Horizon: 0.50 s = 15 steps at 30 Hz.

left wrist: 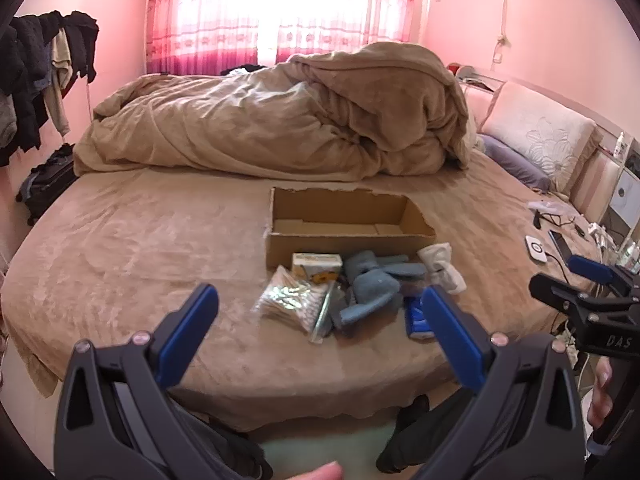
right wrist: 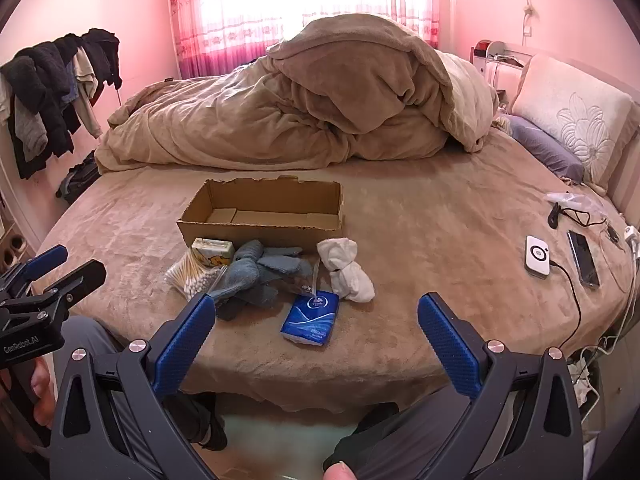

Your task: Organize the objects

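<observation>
An empty open cardboard box (left wrist: pixel 352 236) (right wrist: pixel 264 230) sits on the bed. In front of it lie a bag of cotton swabs (left wrist: pixel 290 304) (right wrist: pixel 194 274), a small yellow box (left wrist: pixel 316 266) (right wrist: pixel 212 250), blue-grey gloves (left wrist: pixel 372 288) (right wrist: pixel 256 276), a white rolled cloth (left wrist: pixel 442 266) (right wrist: pixel 346 268) and a blue tissue pack (left wrist: pixel 416 316) (right wrist: pixel 310 318). My left gripper (left wrist: pixel 320 296) is open and empty, short of the pile. My right gripper (right wrist: pixel 316 304) is open and empty, near the tissue pack.
A heaped tan duvet (left wrist: pixel 280 120) (right wrist: pixel 300 100) fills the far half of the bed. Pillows (right wrist: pixel 572 112) lie at the right. A white device (right wrist: pixel 538 256), a phone (right wrist: pixel 584 258) and cables lie near the bed's right edge. Clothes (left wrist: pixel 36 76) hang at the left wall.
</observation>
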Each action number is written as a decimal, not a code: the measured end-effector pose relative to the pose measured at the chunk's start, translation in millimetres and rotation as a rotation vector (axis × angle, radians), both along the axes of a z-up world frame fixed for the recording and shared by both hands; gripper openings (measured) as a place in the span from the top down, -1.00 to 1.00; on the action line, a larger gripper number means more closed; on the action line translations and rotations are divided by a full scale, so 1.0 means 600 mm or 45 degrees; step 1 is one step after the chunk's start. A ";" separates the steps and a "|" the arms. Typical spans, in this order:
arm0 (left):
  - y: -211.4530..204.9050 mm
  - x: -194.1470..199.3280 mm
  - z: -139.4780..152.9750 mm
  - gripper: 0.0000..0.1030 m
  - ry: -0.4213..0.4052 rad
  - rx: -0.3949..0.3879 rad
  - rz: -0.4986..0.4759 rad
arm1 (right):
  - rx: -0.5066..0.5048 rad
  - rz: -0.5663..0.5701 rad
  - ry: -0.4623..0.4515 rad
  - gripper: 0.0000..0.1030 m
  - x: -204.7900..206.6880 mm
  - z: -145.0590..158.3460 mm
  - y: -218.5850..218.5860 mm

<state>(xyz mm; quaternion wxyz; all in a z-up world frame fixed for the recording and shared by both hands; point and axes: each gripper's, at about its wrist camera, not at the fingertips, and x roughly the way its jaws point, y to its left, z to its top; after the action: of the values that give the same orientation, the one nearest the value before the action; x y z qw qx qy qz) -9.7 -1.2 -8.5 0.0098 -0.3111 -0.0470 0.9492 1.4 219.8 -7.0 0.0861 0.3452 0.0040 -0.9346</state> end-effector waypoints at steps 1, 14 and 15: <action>0.000 -0.003 -0.002 -0.99 -0.005 -0.008 0.012 | 0.001 0.000 0.001 -1.00 0.001 0.000 -0.003; -0.002 0.003 -0.001 -0.99 -0.006 -0.024 0.023 | 0.001 0.002 0.000 -1.00 0.001 0.001 -0.004; -0.001 0.004 0.000 -0.99 -0.004 -0.025 0.021 | -0.001 0.003 -0.001 -1.00 0.001 0.001 -0.005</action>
<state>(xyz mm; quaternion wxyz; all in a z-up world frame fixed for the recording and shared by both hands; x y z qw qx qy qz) -7.2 -2.0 -8.6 -0.0012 -0.3124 -0.0403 0.9491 2.2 217.1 -6.5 0.0872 0.3456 0.0039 -0.9343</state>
